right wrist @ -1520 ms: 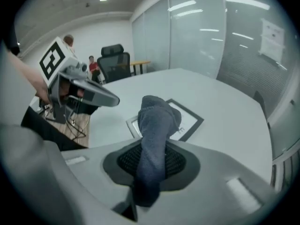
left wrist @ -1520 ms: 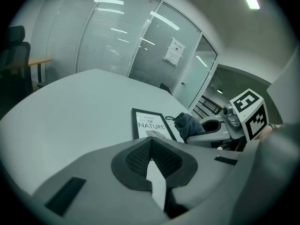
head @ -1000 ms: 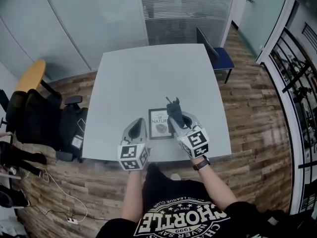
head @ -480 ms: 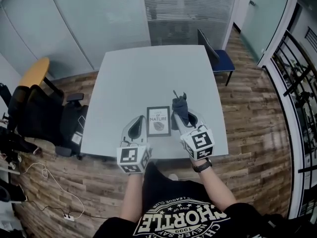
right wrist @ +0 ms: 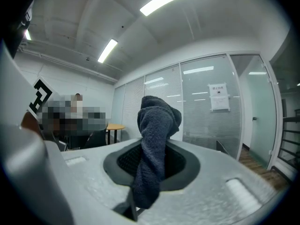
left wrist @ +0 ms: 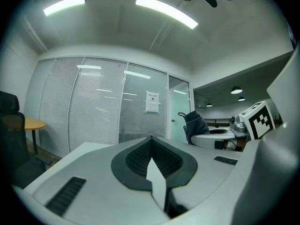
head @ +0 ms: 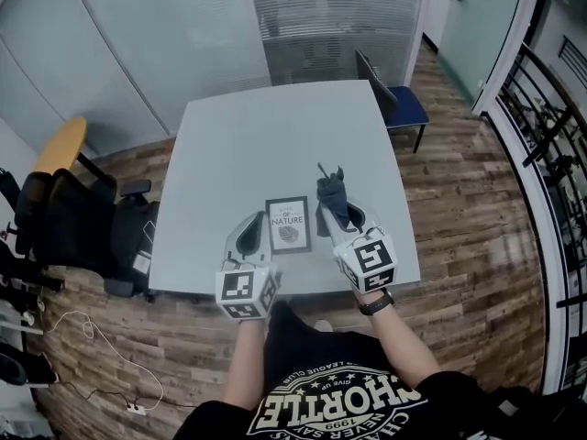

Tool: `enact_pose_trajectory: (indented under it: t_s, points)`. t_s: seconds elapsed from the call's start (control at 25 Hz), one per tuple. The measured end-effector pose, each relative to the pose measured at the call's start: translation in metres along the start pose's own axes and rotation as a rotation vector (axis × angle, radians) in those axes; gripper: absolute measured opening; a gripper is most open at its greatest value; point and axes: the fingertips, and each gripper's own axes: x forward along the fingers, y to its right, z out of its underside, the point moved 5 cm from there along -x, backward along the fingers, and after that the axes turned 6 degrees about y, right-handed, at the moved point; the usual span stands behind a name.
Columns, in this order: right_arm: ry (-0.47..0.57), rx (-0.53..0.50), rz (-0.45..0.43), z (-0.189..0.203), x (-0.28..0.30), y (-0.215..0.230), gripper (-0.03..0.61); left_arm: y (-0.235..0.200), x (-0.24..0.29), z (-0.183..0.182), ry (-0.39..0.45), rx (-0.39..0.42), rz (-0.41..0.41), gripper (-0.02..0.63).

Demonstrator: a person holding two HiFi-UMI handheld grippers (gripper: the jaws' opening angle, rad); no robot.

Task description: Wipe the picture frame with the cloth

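Note:
A small black picture frame (head: pixel 288 224) with a white print lies flat near the front edge of the grey table (head: pixel 266 145). My right gripper (head: pixel 336 207) is shut on a dark grey cloth (head: pixel 331 193), just right of the frame and held above the table. The cloth (right wrist: pixel 153 149) bunches up between the jaws in the right gripper view. My left gripper (head: pixel 250 236) hangs just left of the frame, jaws shut with nothing in them (left wrist: pixel 151 159). Both grippers point upward, away from the table.
A blue chair (head: pixel 397 102) stands at the table's far right corner. Black office chairs (head: pixel 87 227) and a yellow round table (head: pixel 57 145) are to the left. Glass partitions with blinds (head: pixel 330 16) lie beyond. A black railing (head: pixel 541 145) runs along the right.
The view has shifted slightly. My right gripper with the cloth has moved a little right, off the frame's corner, so the whole frame now shows between the grippers.

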Motion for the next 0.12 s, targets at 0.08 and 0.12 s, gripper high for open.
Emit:
enact_pose_trajectory:
  t_s: [0.08, 0.12]
  points:
    - [-0.001, -0.002, 0.005, 0.0004, -0.0010, 0.0041, 0.077, 0.0023, 0.0026, -0.0010, 0.003, -0.001, -0.001, 0.006]
    - [-0.001, -0.002, 0.007, 0.0006, -0.0012, 0.0061, 0.076, 0.0032, 0.0039, -0.0014, 0.004, -0.002, -0.001, 0.006]
